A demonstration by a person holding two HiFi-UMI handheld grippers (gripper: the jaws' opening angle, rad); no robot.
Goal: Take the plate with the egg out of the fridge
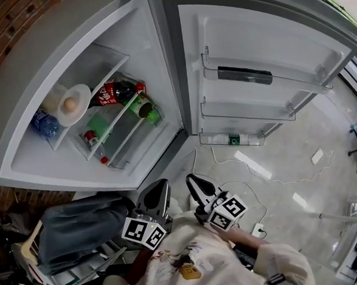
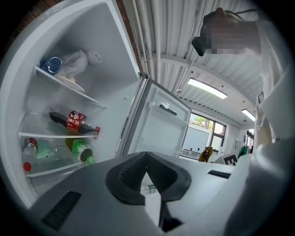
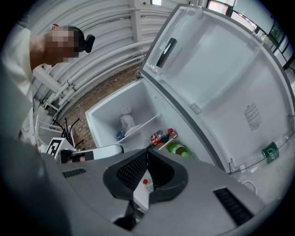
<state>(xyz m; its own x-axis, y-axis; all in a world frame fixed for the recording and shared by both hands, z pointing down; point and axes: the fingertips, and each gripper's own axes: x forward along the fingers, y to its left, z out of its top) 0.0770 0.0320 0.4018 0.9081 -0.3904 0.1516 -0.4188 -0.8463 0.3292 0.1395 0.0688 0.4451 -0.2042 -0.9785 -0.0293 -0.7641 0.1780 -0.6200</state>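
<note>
Jaws of the left gripper (image 1: 159,192) are pressed together at the tips with nothing between them, as are those of the right gripper (image 1: 197,186). Both grippers are held side by side close to the person's chest, pointing at the tall white fridge (image 1: 21,162) and well apart from it. The fridge's door (image 1: 264,53) stands wide open to the right, with a small clear bottle (image 1: 230,139) lying in its lowest bin.

The round white plate (image 1: 75,103) carrying the single brown egg (image 1: 70,104) sits on the top shelf inside the fridge, near the shelf's front edge. Just beside it on that shelf lies a blue-capped clear water bottle (image 1: 45,124). On the shelf below, a dark cola bottle with a red label (image 1: 111,93) lies on its side. Lower still are a green bottle (image 1: 142,105) and a small red-capped bottle (image 1: 91,139).
</note>
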